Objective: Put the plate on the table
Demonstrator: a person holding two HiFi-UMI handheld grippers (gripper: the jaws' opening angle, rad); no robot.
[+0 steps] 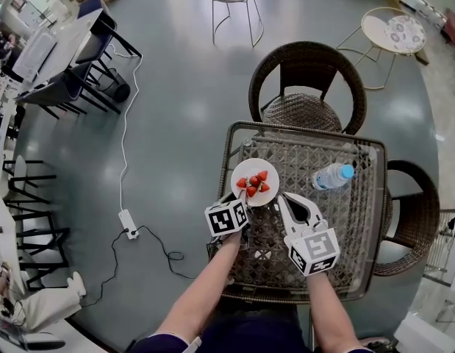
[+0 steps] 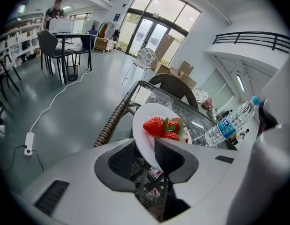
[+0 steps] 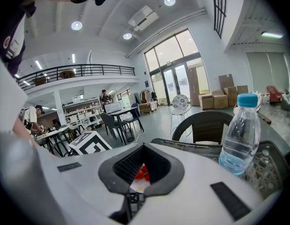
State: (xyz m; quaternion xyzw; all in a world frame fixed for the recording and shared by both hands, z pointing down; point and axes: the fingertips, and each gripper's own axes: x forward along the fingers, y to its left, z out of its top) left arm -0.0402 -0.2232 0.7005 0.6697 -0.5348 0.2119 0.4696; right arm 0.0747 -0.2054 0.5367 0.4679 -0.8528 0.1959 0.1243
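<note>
A white plate [image 1: 246, 168] with red strawberries [image 1: 255, 183] lies on the left part of the wicker-and-glass table [image 1: 359, 204]. My left gripper [image 1: 239, 198] is at the plate's near-left rim. In the left gripper view the plate [image 2: 141, 137] runs slantwise between the jaws of my left gripper [image 2: 145, 156], which are shut on its rim, with the strawberries [image 2: 156, 125] just beyond. My right gripper [image 1: 283, 195] hovers just right of the plate. Its jaws [image 3: 137, 172] are shut with nothing in them; red berries show past the notch.
A clear water bottle [image 1: 331, 176] with a blue cap lies on the table right of the plate; it shows up too as the bottle [image 3: 238, 135]. Wicker chairs stand at the far side [image 1: 308, 79] and the right [image 1: 412, 219]. A cable and power strip [image 1: 128, 223] lie on the floor at left.
</note>
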